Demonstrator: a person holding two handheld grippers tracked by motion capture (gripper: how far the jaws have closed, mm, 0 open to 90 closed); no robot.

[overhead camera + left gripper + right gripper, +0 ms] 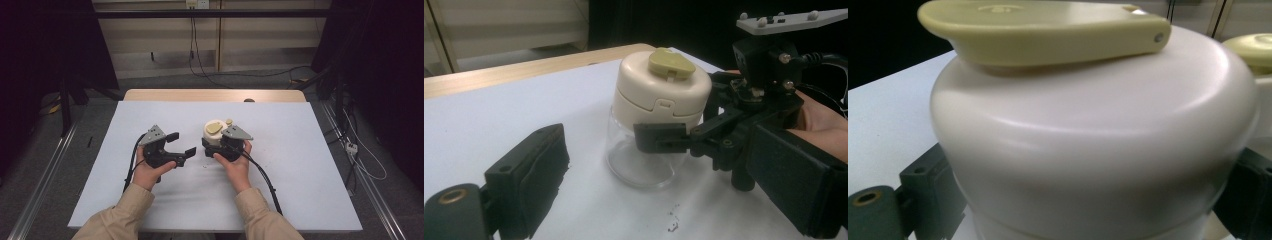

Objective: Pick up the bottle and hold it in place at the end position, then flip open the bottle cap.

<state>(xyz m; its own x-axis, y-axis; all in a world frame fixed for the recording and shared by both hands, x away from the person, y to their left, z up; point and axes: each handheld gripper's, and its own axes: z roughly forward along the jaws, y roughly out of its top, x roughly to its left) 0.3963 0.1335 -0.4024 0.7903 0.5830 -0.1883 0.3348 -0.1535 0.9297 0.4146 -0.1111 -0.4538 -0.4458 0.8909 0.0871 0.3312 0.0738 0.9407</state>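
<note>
One upright jar point(651, 120) in right claw point(214, 146).

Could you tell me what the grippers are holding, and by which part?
The right gripper clamps the jar just beneath its cream lid; the left gripper holds nothing.

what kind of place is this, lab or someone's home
Most likely a lab or recording setup, not a home: a bare white table, metal floor rails beside it, loose cables on the floor, and dark curtains at the sides.
</note>
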